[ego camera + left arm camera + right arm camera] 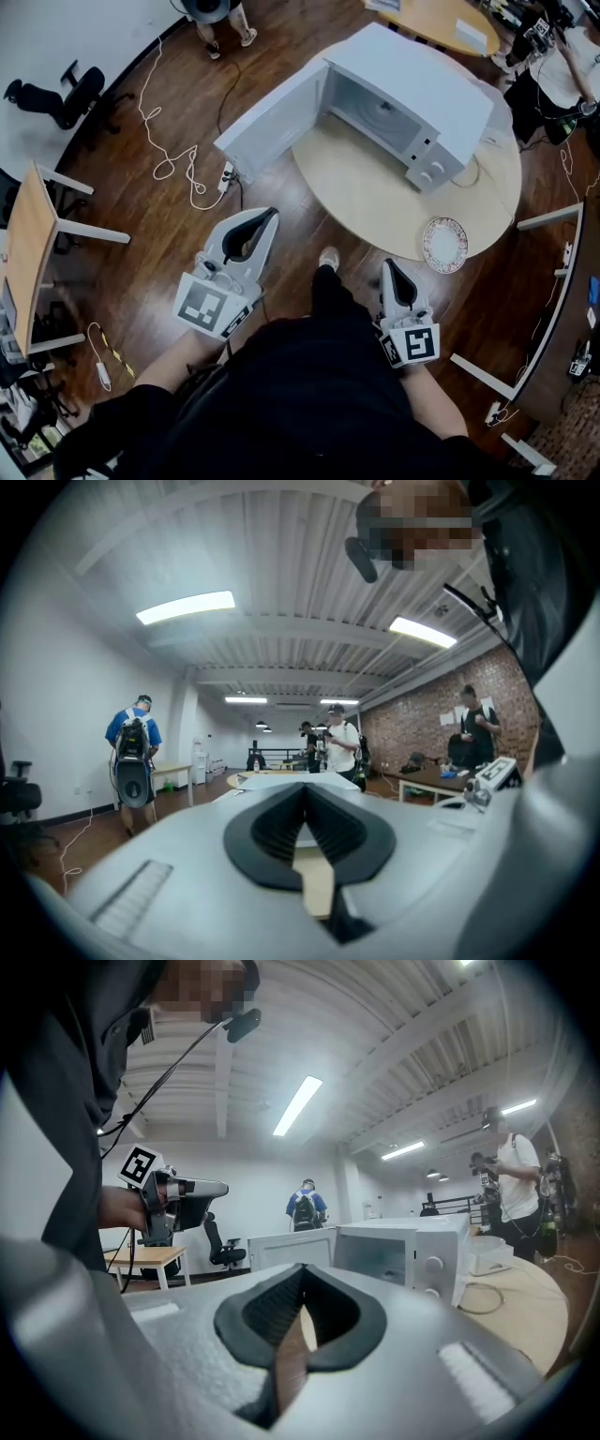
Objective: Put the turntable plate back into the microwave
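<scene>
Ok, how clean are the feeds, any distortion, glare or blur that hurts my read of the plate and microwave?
Head view: wide-angle bend curves the table edge, but light is even and the plate and microwave read sharp. Left gripper view: dark vignette, ceiling lights blown out, the left gripper soft up close. Right gripper view: same vignette, microwave clear, plate not in frame.

Round table (pixel 361 202): ahead of the person, right of centre in the head view.
Microwave (pixel 412 103): on the table's far part.
Microwave door (pixel 272 122): swung open to the left, past the table edge.
Turntable plate (pixel 444 245): on the table's near right edge, before the microwave and apart from it.
Left gripper (pixel 267 216): over the floor, before the door.
Right gripper (pixel 389 265): just before the table's near edge, left of the plate.
Power strip (pixel 226 176): on the floor, left of the table.
</scene>
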`<action>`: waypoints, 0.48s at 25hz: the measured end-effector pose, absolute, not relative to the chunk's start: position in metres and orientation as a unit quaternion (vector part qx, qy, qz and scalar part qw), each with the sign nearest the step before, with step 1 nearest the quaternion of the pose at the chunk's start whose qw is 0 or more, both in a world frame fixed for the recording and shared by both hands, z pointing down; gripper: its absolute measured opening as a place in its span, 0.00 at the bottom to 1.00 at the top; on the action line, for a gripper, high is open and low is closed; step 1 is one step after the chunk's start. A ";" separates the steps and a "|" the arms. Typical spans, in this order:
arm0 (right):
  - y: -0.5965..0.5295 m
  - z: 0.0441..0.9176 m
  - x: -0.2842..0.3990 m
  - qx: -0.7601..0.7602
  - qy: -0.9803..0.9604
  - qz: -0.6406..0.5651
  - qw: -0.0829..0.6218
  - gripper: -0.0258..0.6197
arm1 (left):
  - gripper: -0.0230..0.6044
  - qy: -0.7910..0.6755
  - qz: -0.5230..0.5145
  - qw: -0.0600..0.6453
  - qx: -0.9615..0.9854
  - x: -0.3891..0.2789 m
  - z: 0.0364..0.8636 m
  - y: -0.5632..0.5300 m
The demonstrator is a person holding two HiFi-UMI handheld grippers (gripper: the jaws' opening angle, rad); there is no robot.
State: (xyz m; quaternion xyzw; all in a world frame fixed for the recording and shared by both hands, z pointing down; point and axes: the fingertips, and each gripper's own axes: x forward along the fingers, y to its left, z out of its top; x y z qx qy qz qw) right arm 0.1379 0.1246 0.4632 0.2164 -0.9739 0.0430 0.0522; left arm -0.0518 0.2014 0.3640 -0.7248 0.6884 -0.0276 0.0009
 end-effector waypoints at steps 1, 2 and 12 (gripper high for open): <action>0.114 0.463 0.132 0.219 -0.973 0.044 0.052 0.04 | 0.04 0.687 -0.028 0.000 -0.727 -0.057 0.364 0.191; 0.104 0.464 0.127 0.222 -0.972 0.046 0.053 0.04 | 0.04 0.685 -0.027 0.000 -0.728 -0.062 0.363 0.180; 0.027 0.462 0.085 0.226 -0.970 0.059 0.062 0.04 | 0.04 0.668 -0.034 -0.006 -0.743 -0.098 0.355 0.083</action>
